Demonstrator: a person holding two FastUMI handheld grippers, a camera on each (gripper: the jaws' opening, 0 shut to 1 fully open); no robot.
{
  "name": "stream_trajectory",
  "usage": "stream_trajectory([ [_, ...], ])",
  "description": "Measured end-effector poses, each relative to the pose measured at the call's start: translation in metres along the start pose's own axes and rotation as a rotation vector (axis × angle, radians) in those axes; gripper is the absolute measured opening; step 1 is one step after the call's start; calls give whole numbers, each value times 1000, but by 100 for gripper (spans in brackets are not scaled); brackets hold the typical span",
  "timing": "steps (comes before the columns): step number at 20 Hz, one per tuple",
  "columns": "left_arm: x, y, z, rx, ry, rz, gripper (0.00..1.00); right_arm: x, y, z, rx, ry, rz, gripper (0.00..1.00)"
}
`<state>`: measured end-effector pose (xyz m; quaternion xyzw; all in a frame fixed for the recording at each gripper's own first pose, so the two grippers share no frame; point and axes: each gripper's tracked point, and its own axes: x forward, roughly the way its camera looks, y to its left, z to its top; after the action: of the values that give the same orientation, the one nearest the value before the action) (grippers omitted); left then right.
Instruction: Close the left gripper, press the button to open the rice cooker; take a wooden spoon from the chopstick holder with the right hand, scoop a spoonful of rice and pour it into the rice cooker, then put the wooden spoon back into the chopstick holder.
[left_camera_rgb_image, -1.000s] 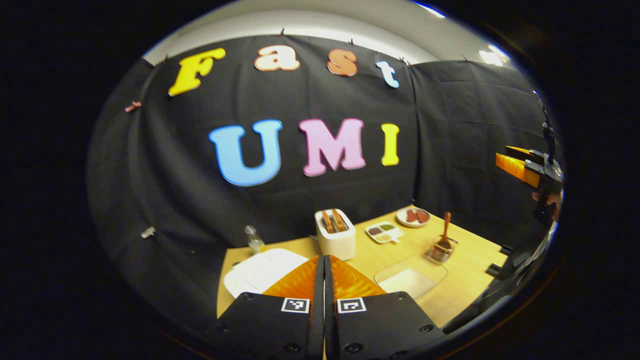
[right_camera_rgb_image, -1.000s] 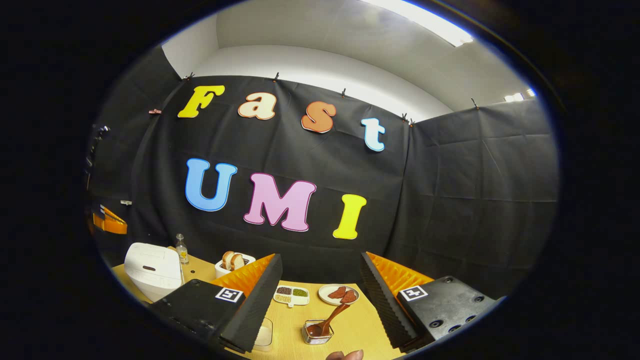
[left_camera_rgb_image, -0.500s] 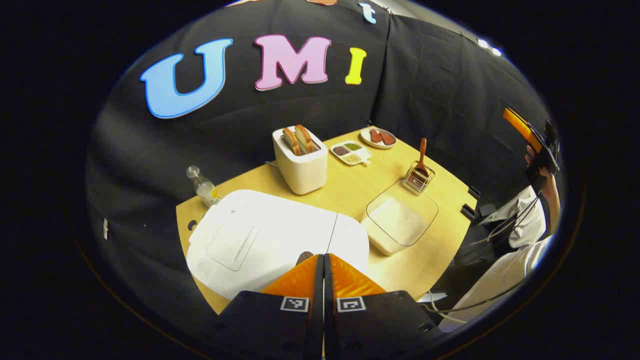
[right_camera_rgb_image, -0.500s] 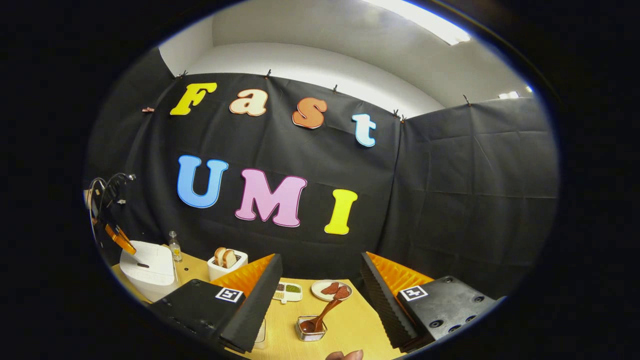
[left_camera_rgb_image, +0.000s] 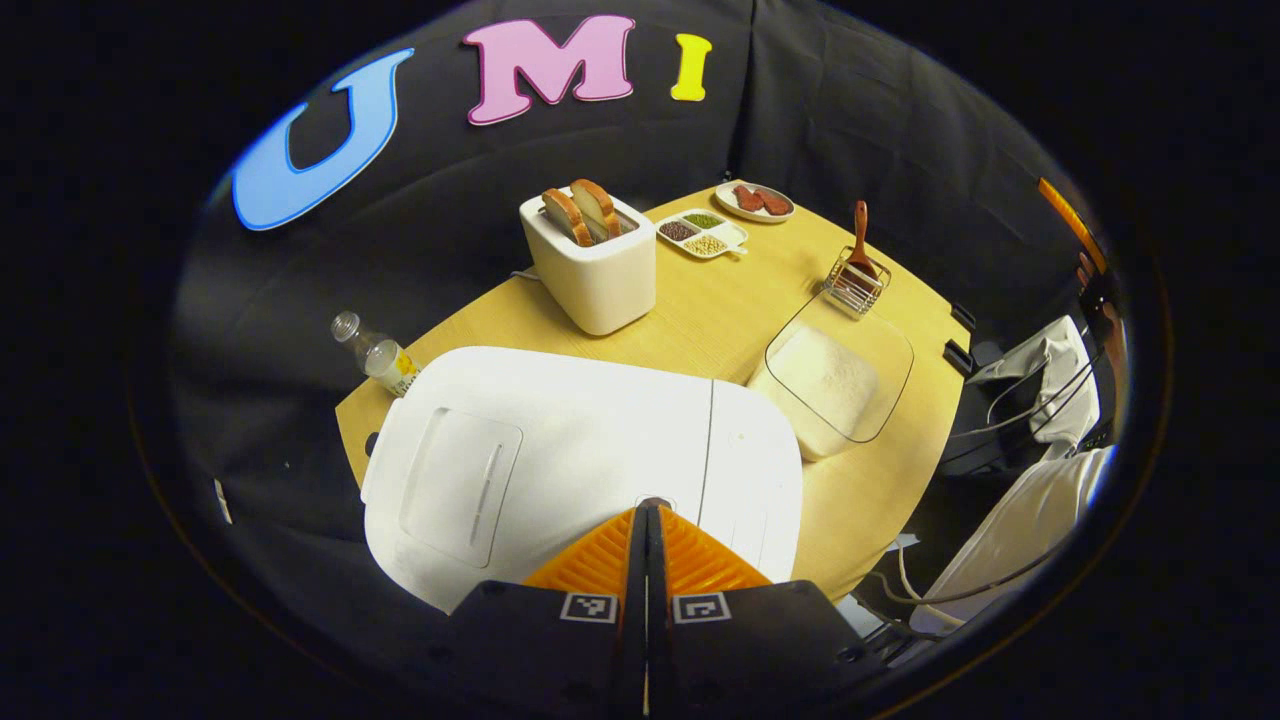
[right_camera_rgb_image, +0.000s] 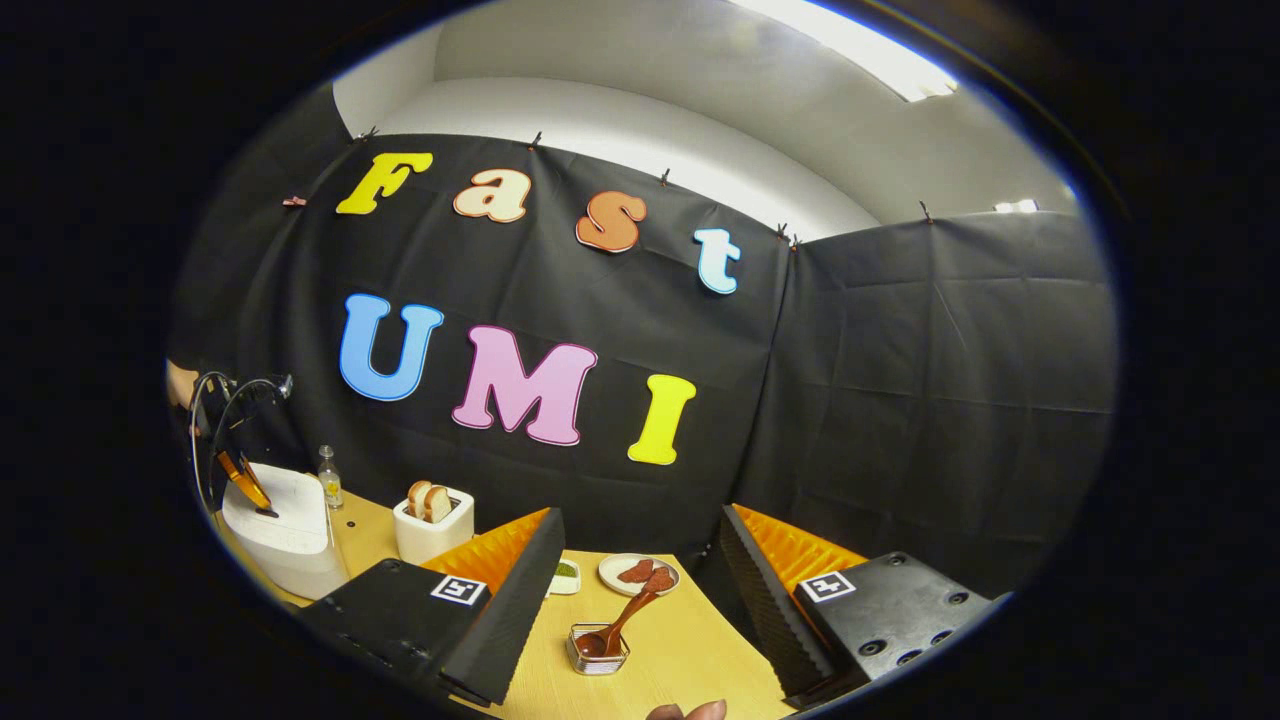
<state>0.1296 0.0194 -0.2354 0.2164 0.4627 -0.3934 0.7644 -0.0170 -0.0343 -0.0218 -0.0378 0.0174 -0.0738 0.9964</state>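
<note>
Left gripper (left_camera_rgb_image: 645, 510), fingers pressed together, has dropped onto the rice cooker (left_camera_rgb_image: 560, 450) button, lid still down; right gripper (right_camera_rgb_image: 640, 560) hangs spread, wooden spoon (right_camera_rgb_image: 622, 618) untouched.

Walls: black cloth (right_camera_rgb_image: 900, 400) hangs on all sides of the booth, pinned along its top edge with small clips, and meets at a corner seam to the right of centre in the right gripper view.
Upper wall: above the cloth runs a pale grey-white wall (right_camera_rgb_image: 620, 130), curving up into the ceiling.
Light: a long bright ceiling lamp (right_camera_rgb_image: 860, 60) glows overhead, with a smaller bright patch (right_camera_rgb_image: 1015, 206) just above the cloth's right edge.
Furniture: a light wooden table (left_camera_rgb_image: 720, 320) with a rounded edge stands against the cloth.
Floor: the strip below the table's near edge is dark and too dim to make out.
</note>
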Motion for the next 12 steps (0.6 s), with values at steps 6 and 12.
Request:
stream_trajectory([
  [6, 9, -3, -11, 27, 84, -12, 6, 1, 0, -4, -9, 14, -14, 98],
  [12, 2, -4, -6, 62, 83, 47, 7, 0, 7, -3, -15, 8, 1, 97],
])
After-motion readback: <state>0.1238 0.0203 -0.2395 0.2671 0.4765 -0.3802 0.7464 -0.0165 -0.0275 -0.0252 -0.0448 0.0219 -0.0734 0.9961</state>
